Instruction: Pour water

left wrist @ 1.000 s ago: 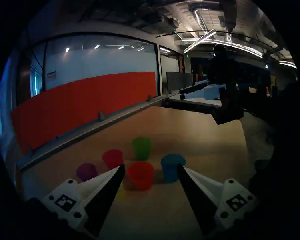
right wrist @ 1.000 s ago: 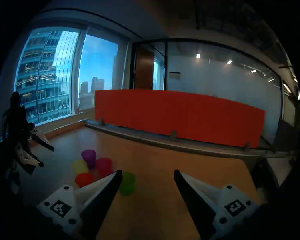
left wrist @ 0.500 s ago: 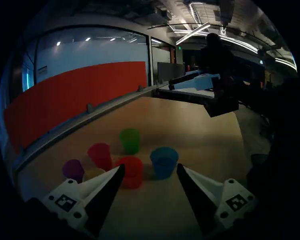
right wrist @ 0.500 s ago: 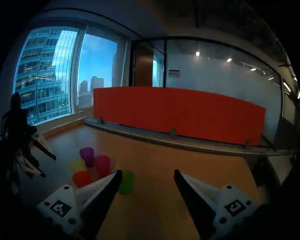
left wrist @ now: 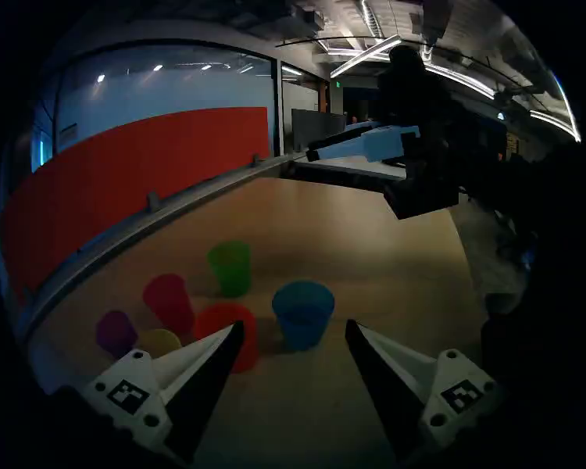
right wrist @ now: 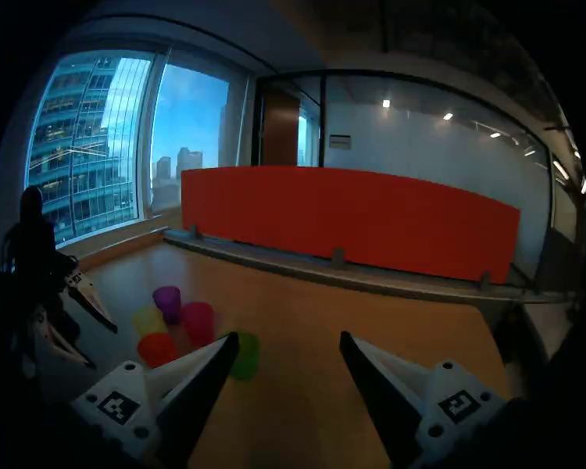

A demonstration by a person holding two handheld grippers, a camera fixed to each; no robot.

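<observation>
The left hand-held gripper (left wrist: pixel 293 328) hangs low over the wooden worktop (left wrist: pixel 371 250) with its two fingers spread wide and nothing between them. Just ahead of its fingertips, in line with the gap, stands the blue cup (left wrist: pixel 302 313), apart from both fingers. The red cup (left wrist: pixel 229 324) is just beside the blue one, partly behind the fingertip on the left of this view. The green cup (left wrist: pixel 230 267) stands farther back. The pink cup (left wrist: pixel 169 301), the purple cup (left wrist: pixel 116 332) and the yellow cup (left wrist: pixel 159 342) cluster off to that side.

That makes six cups, one of each colour, all upright. In this dim light, whether any holds water cannot be told.

The right hand-held gripper (right wrist: pixel 287 338) is likewise released and bare. It is held higher and farther off, with the cluster low at the left of the right gripper view. There are two grippers. An orange partition (right wrist: pixel 348 219) runs along the worktop's far edge, beside a window (right wrist: pixel 90 148).
</observation>
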